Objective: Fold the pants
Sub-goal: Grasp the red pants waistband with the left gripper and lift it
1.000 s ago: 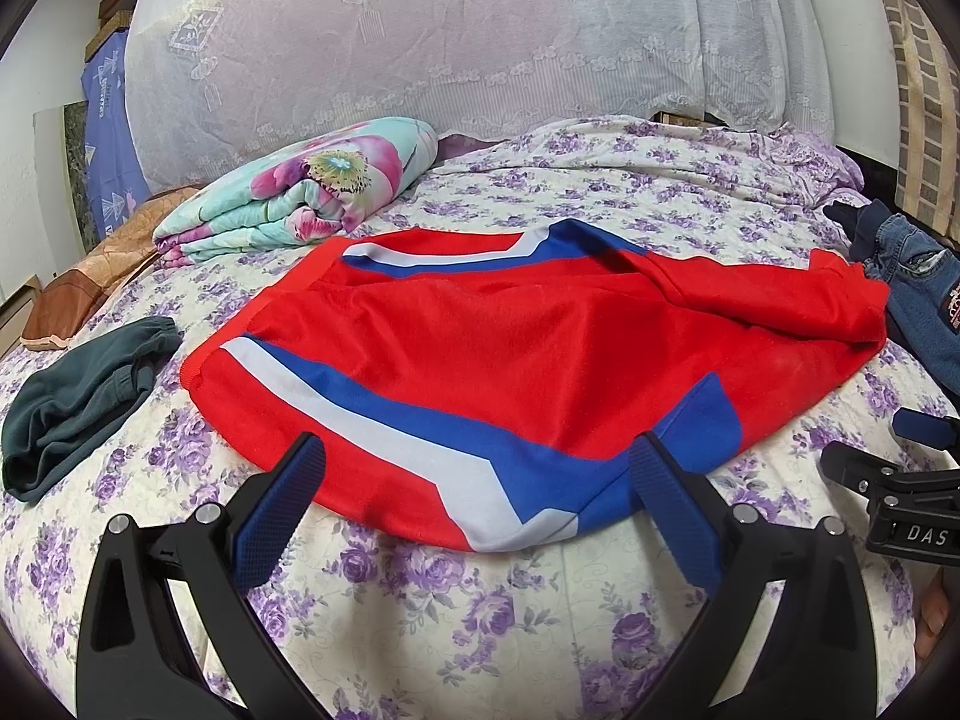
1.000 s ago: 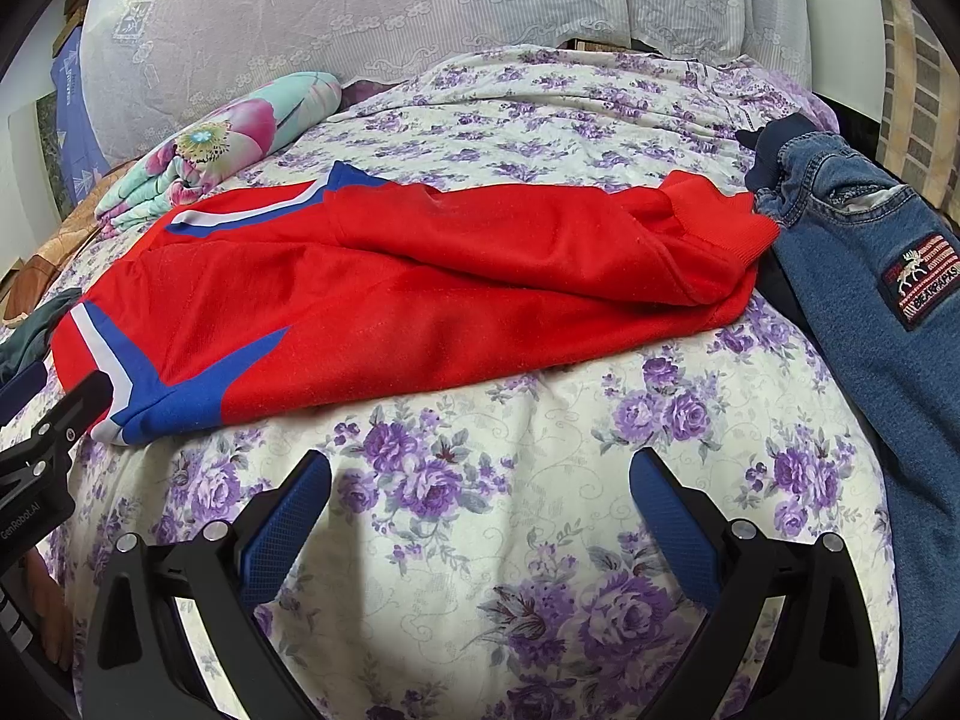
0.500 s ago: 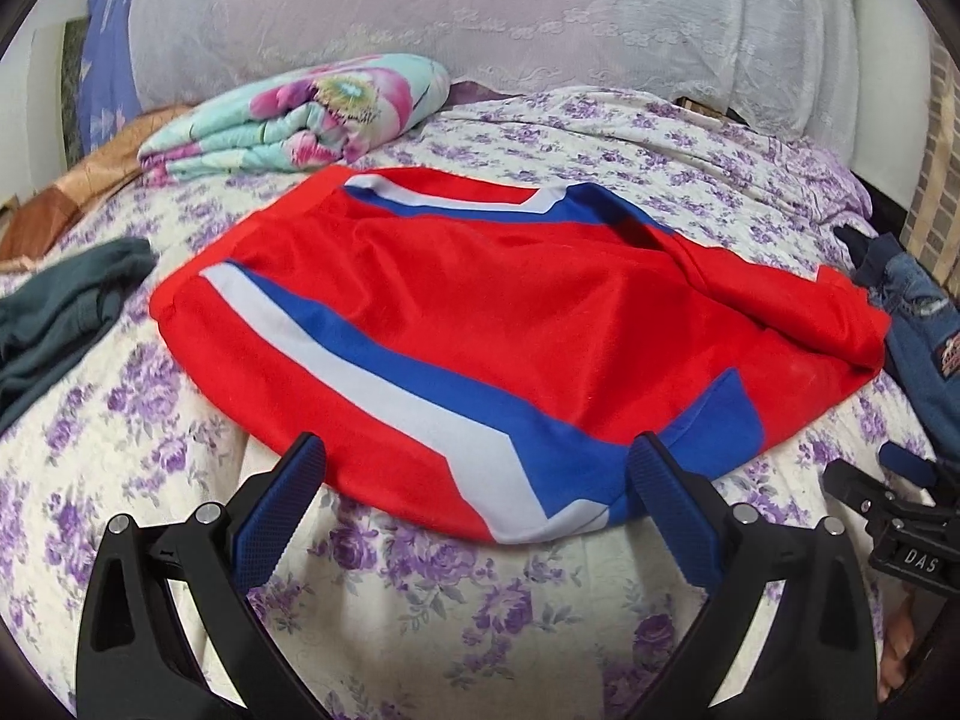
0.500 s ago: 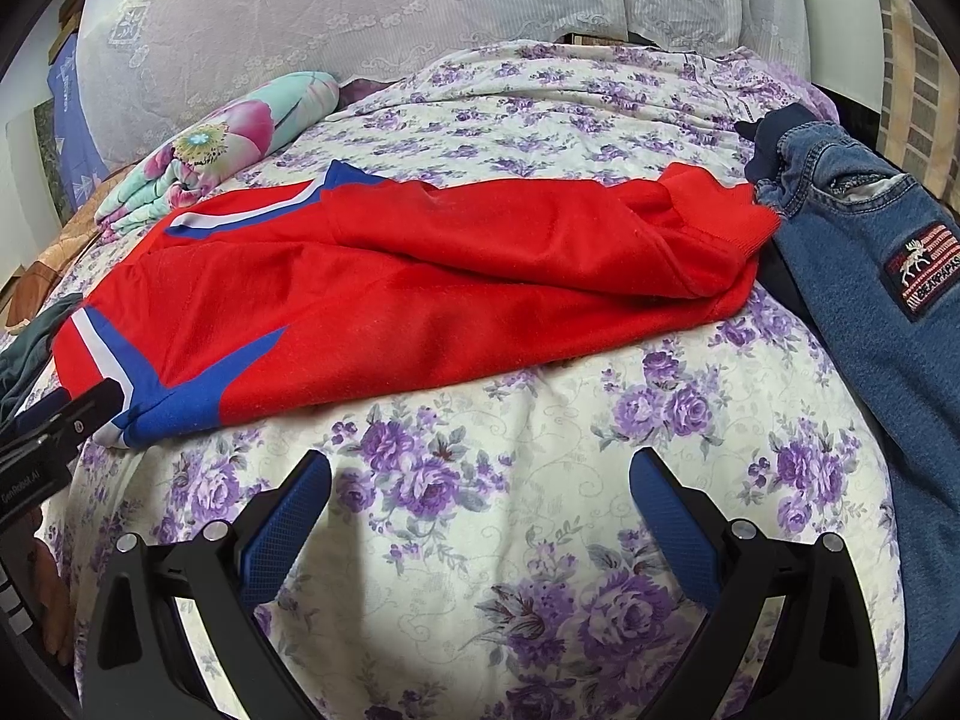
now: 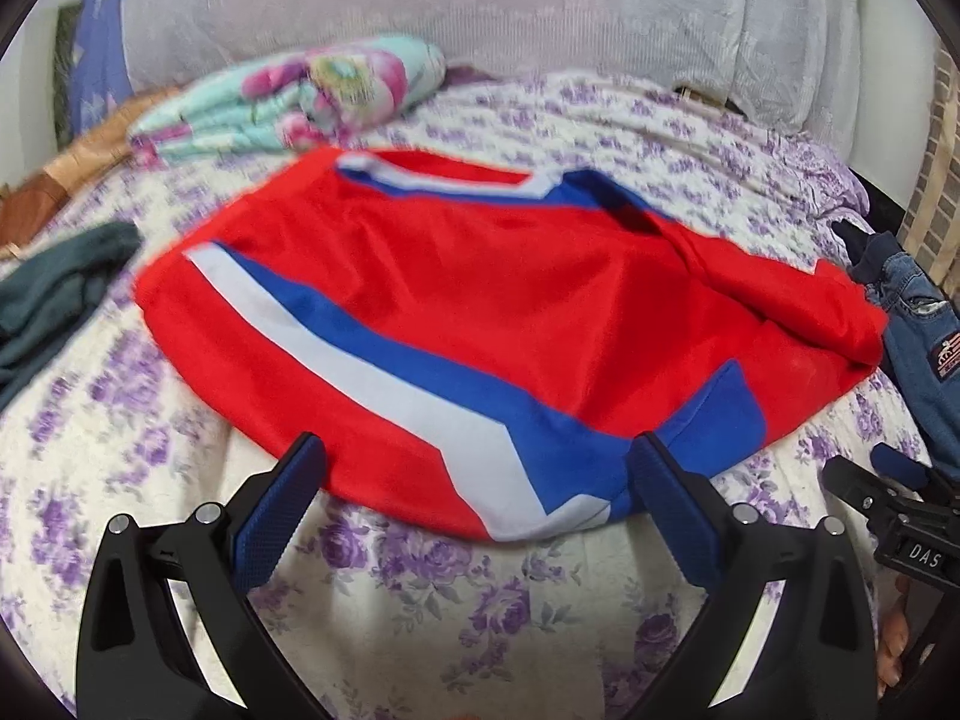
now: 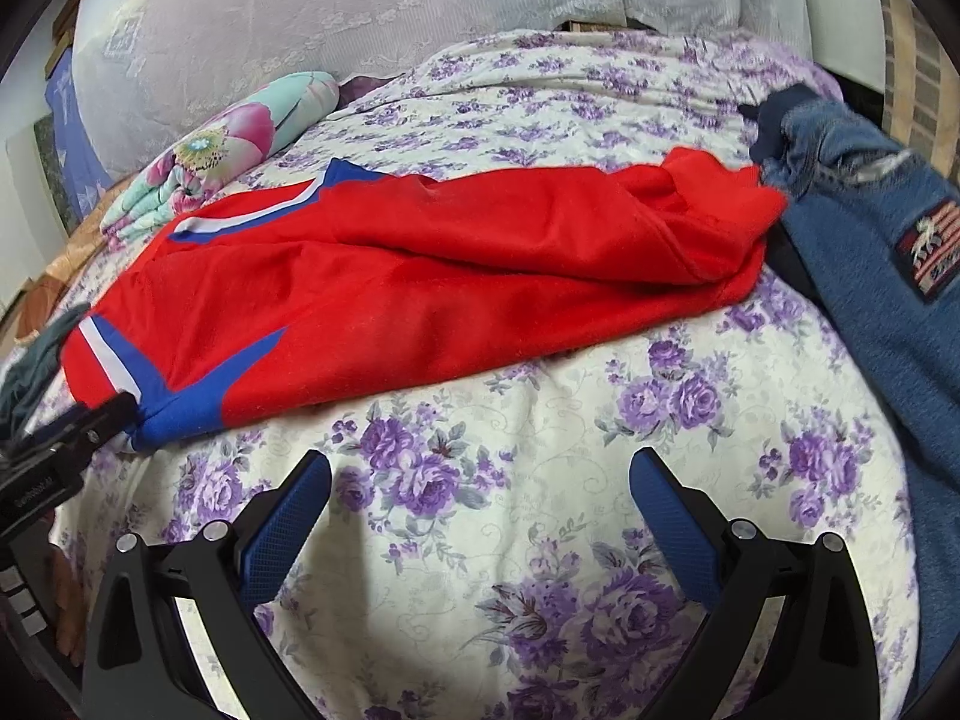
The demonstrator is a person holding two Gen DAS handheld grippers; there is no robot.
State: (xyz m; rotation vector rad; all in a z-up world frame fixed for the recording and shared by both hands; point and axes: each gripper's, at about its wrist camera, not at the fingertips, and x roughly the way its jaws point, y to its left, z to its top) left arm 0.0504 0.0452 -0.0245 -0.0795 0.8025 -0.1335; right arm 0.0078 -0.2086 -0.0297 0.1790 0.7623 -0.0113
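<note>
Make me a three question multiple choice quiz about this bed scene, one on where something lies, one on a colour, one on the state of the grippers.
1. The denim garment lies where, seen from the right wrist?
A. left of the red pants
B. right of them
C. under the floral blanket

2. The pants' stripes are?
A. blue and white
B. green and yellow
C. black

3. The left gripper and right gripper are?
A. both shut on cloth
B. both open
C. one shut

Answers:
B, at the right edge.
A, on the leg.
B, fingers apart, holding nothing.
</note>
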